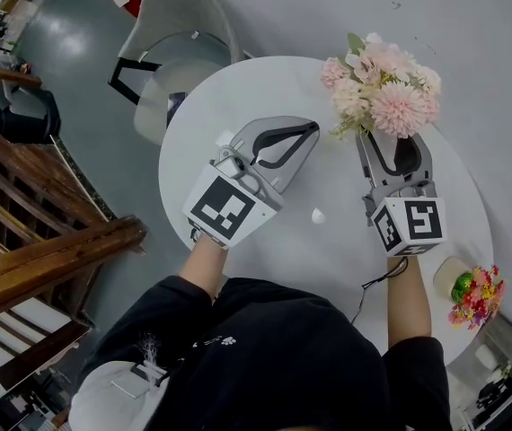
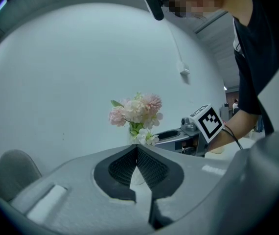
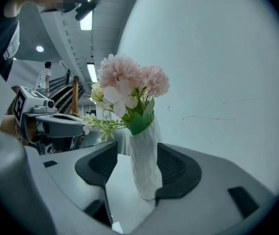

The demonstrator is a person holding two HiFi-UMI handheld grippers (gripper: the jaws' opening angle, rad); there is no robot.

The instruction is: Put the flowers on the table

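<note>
Our right tool [image 3: 135,161] stands open around the white vase [image 3: 145,155] of pink flowers [image 1: 384,88], over the far side of the round tabletop [image 1: 328,241]. The vase touches one pad and stands clear of the other. Our left tool [image 2: 137,150] is closed and empty, near the flowers.

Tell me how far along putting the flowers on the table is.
Nearly there. The vase of flowers is already at the far edge of the white table. The right gripper has it between its jaws, one pad touching, the other apart. Left: confirm it stands by itself, then draw the gripper away.
</note>
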